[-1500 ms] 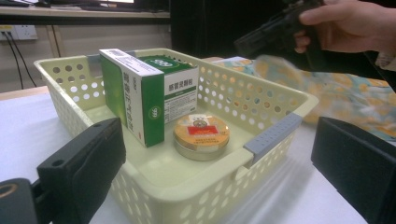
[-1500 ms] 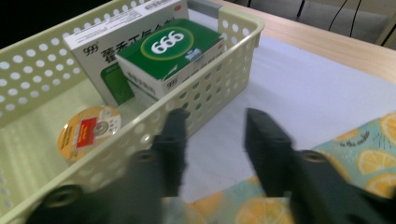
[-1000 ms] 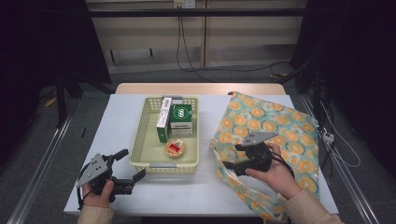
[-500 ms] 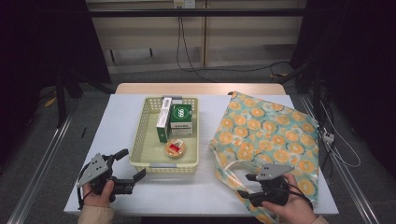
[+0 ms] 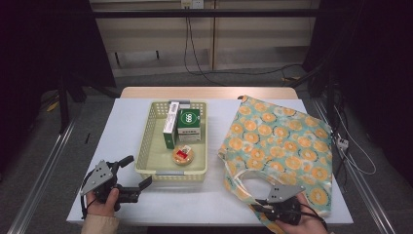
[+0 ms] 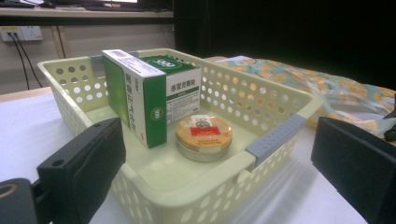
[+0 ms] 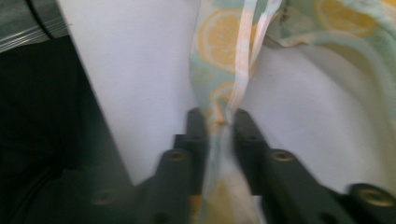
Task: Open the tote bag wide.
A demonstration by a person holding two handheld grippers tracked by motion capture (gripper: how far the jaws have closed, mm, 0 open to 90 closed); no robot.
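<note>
Right gripper [image 7: 218, 122] jaws just closed, pinching bag [image 5: 285, 146] handle strap [image 7: 243, 70] at table's near edge; bag body stretches away beyond jaws. Left gripper [image 5: 136, 175] wide open, idle, basket [image 5: 146, 146] just ahead.

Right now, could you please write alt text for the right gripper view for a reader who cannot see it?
The right gripper has just closed its two black jaws on the handle strap of an orange-slice print fabric bag. The bag lies on a white table, close to the table's edge, with dark floor beyond it.
</note>
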